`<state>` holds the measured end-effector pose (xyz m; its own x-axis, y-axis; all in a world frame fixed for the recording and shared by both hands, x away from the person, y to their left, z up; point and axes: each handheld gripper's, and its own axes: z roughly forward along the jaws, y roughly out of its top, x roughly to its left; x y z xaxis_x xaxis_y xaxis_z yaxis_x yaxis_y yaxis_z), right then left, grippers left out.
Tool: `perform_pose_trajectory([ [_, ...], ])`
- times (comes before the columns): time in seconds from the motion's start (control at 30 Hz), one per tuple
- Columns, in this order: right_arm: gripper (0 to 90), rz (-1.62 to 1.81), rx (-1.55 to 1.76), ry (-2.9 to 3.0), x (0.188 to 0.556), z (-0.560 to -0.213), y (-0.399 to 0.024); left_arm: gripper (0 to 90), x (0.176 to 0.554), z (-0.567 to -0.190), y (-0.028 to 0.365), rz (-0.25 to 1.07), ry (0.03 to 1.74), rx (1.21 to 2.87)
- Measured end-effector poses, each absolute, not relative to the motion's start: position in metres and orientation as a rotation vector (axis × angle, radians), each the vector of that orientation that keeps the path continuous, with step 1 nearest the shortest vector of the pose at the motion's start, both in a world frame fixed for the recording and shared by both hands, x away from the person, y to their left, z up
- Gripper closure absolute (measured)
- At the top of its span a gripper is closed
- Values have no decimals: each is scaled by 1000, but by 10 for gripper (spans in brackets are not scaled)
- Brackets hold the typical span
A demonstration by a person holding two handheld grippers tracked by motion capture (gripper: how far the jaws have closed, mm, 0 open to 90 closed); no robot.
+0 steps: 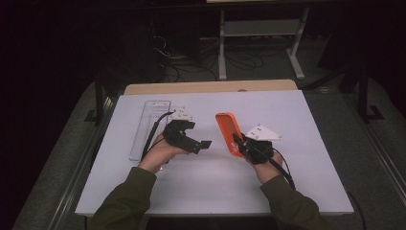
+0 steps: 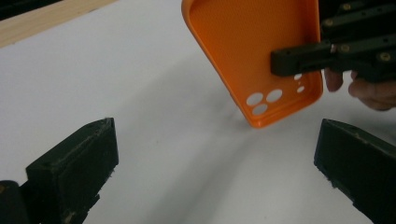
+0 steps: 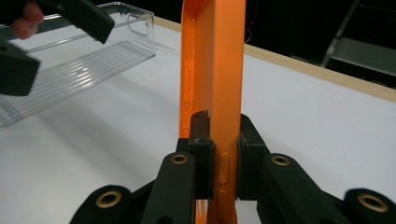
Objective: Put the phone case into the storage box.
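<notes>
The orange case [image 3: 212, 93] is being pinched edge-on by the right claw [image 3: 219, 158] — the left claw [image 2: 215, 158], gaping and empty, should be brought squarely onto its free side.

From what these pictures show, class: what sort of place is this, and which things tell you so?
Probably a lab or workshop set up for recording, not a home. A bare white table stands in a dark room; behind it, loose cables lie on the floor beside a metal desk frame. A person works there with hand-held grippers.
</notes>
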<state>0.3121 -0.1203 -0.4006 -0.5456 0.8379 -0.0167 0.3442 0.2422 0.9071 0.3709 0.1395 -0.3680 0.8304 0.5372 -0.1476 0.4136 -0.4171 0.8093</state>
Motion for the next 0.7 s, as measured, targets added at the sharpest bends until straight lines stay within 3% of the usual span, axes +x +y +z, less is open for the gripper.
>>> perform_pose_trajectory([
  [0.7,788,1289,1001,2021,299,-397,-103,0,369,-369,123,142,706,1989],
])
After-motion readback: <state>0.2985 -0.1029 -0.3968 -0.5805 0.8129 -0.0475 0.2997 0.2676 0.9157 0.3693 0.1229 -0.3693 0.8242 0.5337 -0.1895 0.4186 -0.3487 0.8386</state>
